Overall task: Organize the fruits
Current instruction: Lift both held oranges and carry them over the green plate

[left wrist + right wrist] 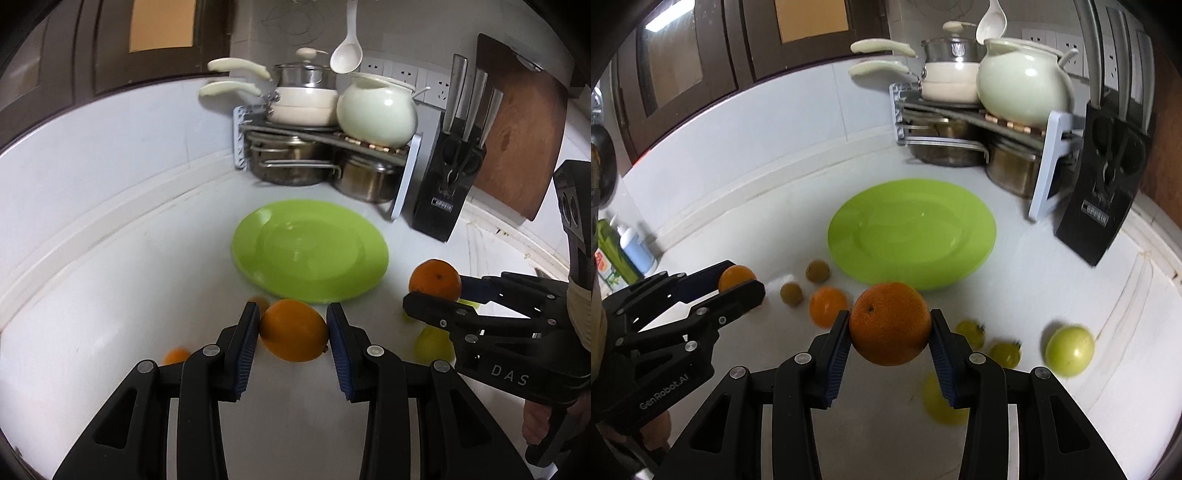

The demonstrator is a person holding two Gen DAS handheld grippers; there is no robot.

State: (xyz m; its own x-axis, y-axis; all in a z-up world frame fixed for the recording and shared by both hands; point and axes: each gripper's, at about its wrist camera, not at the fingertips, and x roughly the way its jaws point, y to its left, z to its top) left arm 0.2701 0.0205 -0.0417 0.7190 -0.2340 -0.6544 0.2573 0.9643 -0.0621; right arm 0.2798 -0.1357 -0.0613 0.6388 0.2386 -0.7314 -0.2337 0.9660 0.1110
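Note:
My left gripper [291, 328] is shut on an orange [293, 330], held above the white counter just short of the empty green plate [310, 249]. My right gripper [889, 325] is shut on another orange [890, 323], also near the plate [911, 232]. Each gripper shows in the other's view: the right one [436, 293] with its orange [435, 278], the left one [738, 280] with its orange [736, 277]. On the counter lie a third orange [827, 304], two small brown fruits [817, 271], a green apple [1069, 345], small yellow-green fruits [1006, 354] and a blurred yellow fruit [940, 404].
A rack [325, 144] with pots and pans stands in the back corner, a black knife block [445, 192] and a wooden board [517, 129] to its right. Bottles [624, 247] stand at the far left by the wall.

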